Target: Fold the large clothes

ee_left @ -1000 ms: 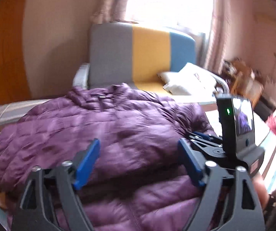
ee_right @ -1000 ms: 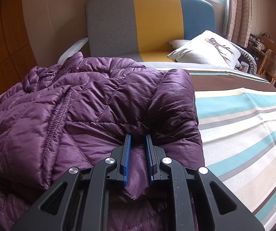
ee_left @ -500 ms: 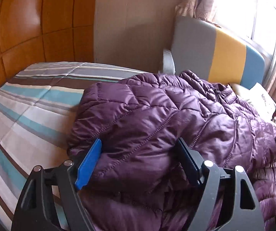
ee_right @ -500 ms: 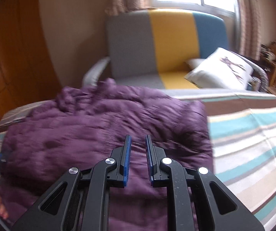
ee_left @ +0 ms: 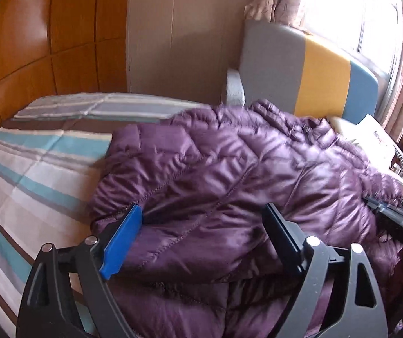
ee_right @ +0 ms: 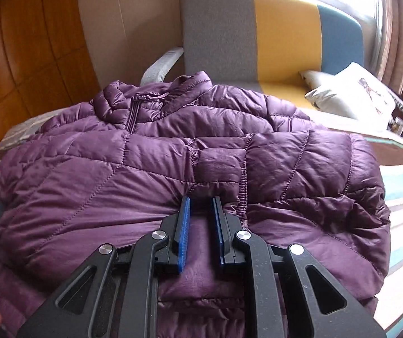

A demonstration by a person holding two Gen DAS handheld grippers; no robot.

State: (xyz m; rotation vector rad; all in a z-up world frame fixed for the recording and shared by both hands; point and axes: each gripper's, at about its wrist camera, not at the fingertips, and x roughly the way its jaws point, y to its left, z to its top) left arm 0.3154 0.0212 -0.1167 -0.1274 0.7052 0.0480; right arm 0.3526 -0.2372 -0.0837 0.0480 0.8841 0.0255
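My left gripper (ee_left: 201,225) gapes wide over the purple jacket's (ee_right: 173,169) near edge, while my right gripper (ee_right: 200,205) sits nearly closed, pinching no fabric.

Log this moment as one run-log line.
jacket on bed, sleeves folded in | left claw open over jacket | right claw narrowly open, not gripping

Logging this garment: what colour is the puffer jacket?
Purple, quilted; the jacket shows best in the right wrist view.
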